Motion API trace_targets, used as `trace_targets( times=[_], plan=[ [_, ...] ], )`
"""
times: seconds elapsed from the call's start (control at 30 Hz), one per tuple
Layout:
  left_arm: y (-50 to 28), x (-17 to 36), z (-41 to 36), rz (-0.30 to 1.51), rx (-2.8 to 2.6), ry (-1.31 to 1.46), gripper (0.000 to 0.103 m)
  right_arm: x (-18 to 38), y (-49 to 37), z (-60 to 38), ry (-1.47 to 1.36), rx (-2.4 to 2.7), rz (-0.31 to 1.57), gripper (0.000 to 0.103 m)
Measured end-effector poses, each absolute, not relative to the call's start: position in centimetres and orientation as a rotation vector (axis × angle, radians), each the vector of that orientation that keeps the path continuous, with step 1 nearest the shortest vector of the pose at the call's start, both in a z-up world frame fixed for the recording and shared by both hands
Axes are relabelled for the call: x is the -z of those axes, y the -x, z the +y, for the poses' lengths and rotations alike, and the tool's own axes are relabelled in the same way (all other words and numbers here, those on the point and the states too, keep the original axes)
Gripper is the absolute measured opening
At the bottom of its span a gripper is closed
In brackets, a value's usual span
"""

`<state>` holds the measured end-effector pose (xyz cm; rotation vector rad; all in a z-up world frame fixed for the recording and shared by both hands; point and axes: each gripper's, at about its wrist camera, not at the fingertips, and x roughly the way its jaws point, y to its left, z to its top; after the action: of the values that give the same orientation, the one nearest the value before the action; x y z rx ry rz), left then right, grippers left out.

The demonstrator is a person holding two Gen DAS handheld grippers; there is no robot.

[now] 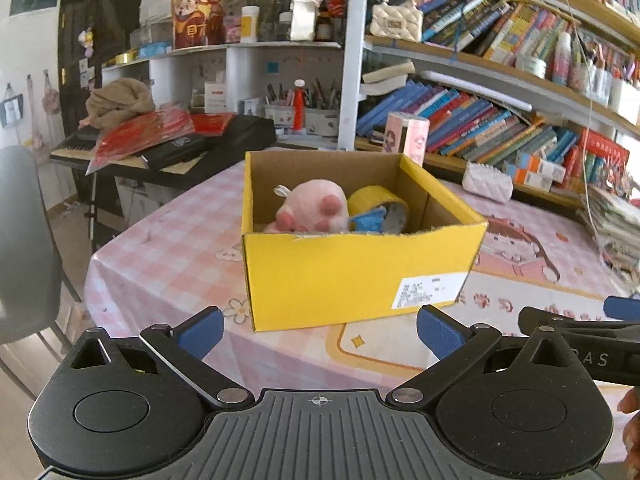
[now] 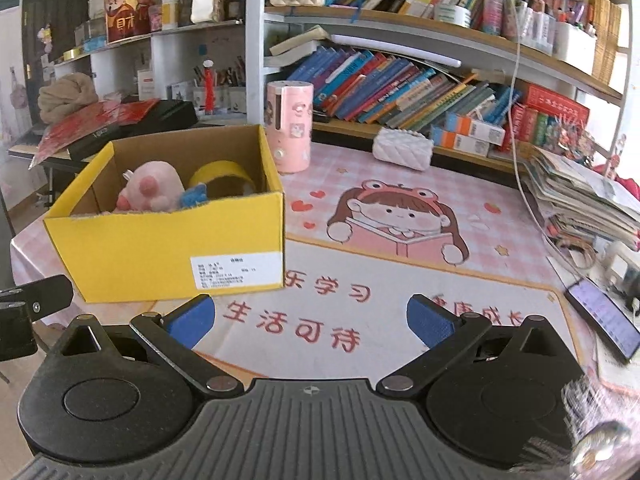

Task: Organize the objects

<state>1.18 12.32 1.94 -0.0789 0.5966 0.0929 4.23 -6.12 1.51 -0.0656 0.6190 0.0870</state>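
An open yellow cardboard box (image 1: 352, 276) with a white printed label (image 1: 430, 290) on its near wall stands on the bench (image 1: 168, 248), which is covered by a pink checked cloth with a cartoon girl printed on it. Inside the box lie a pink plush paw-shaped toy (image 1: 316, 206) at about nine o'clock of the interior, a roll of yellow tape (image 1: 378, 204) just beside it toward three o'clock, and a small blue fuzzy piece (image 1: 368, 222) touching both near the front wall. The left tongs (image 1: 320, 334) hang in front of the box at its six o'clock, blue pads spread wide and nothing between them. The right tongs (image 2: 310, 320) are likewise released, their pads wide apart over the printed red characters of the cloth, with the box at about ten o'clock in the right wrist view. Behind the box, at its one o'clock, a pink cylindrical container with cartoon stickers (image 2: 290, 126) stands upright, and a white quilted pouch (image 2: 402, 148) lies further toward three o'clock below a shelf of tilted books (image 2: 400, 88). A dark smartphone (image 2: 604, 318) with a lit screen lies at the bench's right edge, near a stack of papers (image 2: 580, 200).
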Motion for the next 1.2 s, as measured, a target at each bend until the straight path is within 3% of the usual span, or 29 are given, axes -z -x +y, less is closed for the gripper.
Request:
trace_targets(
  times=[1.2],
  plan=[
    [-0.7, -0.5, 1.2, 0.645, 0.010, -0.166, 0.103, 0.2, 2.0, -12.8, -0.016, 0.341, 0.648, 0.103]
  ],
)
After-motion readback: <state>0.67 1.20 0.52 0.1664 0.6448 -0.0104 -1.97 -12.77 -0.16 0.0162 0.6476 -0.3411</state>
